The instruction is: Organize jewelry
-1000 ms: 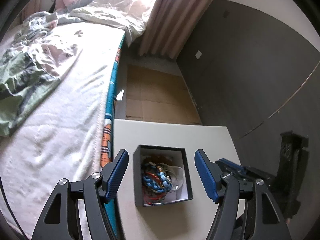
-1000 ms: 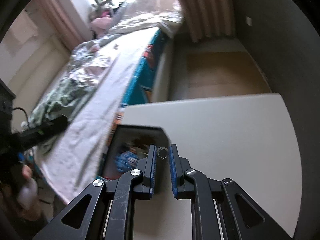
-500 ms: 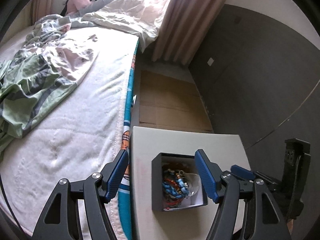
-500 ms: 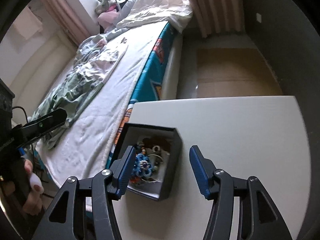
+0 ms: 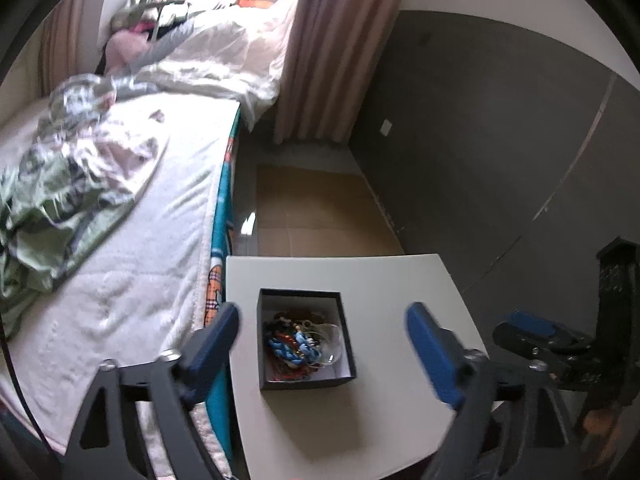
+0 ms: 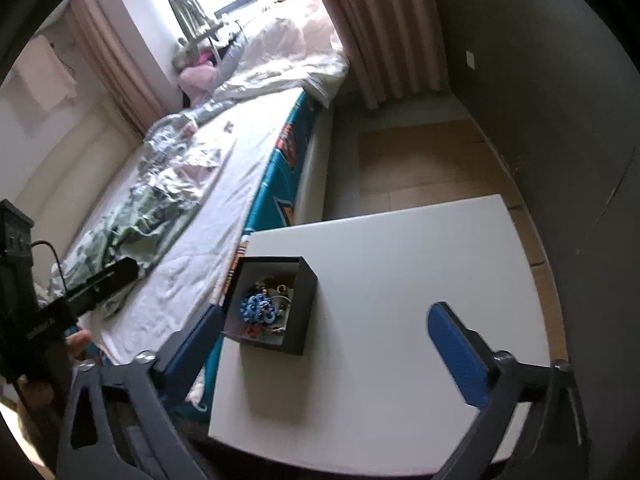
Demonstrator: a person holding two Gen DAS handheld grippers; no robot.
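- A small black box (image 5: 306, 338) is seen on the white tabletop (image 5: 400, 280), close to the left edge that runs along the bed (image 5: 120, 280), about midway between the far and near edges; the rest of the surface appears bare.
- The jewelry (image 5: 298, 340) is heaped inside the box: a blue braided or beaded piece, red and orange strands, some pale beads and what looks like a clear or thin metal ring. Individual pieces cannot be separated with certainty in either view.
- The left gripper (image 5: 322, 340) is held spread wide, nothing between its blue pads (image 5: 434, 354), raised above the box with the box framed between the fingers.
- The right gripper (image 6: 320, 340) is likewise released and empty, held over the near part of the tabletop, its fingers straddling the box in the wrist view.
- The pieces are judged light, limp and prone to tangling, so lifting one strand is likely to drag others along.
- Beads and the ring are judged small, hard and slippery; a pinch on a cord or braid is thought more secure than on a bead.
- The box is judged light and rigid, liable to slide when tugged; it would best be steadied by an outer wall while a top strand is taken.
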